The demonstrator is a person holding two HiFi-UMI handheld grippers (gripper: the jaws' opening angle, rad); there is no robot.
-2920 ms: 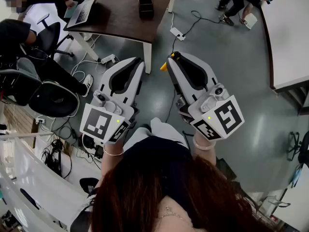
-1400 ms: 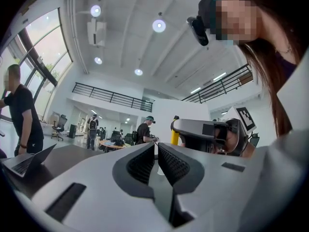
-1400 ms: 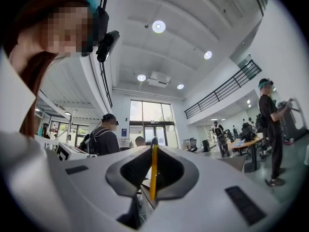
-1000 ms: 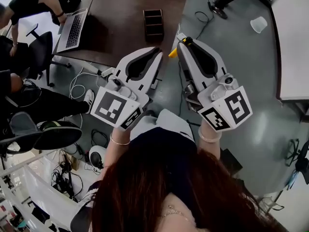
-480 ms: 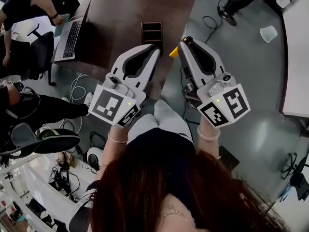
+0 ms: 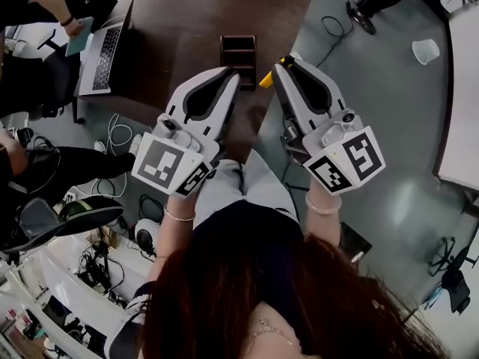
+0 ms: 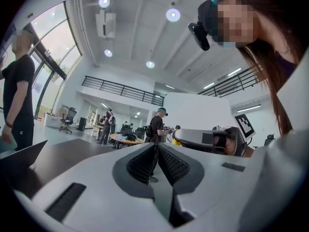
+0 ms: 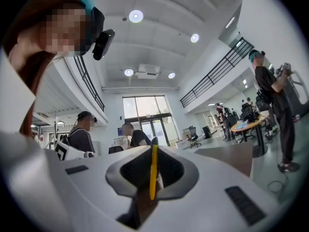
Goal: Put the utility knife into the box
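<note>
A thin yellow utility knife [image 8: 153,170] stands edge-on between the jaws of my right gripper [image 8: 153,150], which is shut on it. In the head view its yellow end [image 6: 266,79] pokes out left of the right gripper [image 6: 281,67]. The dark open box [image 6: 238,51], divided into compartments, sits on the brown table [image 6: 187,21] just beyond both gripper tips. My left gripper [image 6: 230,77] is held beside the right one, over the table's near edge. Its ribbed pads [image 7: 145,161] meet with nothing between them.
An open laptop [image 6: 105,47] lies on the table's left part with a person's hand by it. Office chairs [image 6: 67,215] and cables [image 6: 112,137] crowd the floor at left. A white cup [image 6: 425,51] sits on the grey floor; a white table [image 6: 464,111] stands at right.
Both grippers have come forward from over the floor to the brown table's edge, close to the box. The knife has stayed in the right gripper throughout.
</note>
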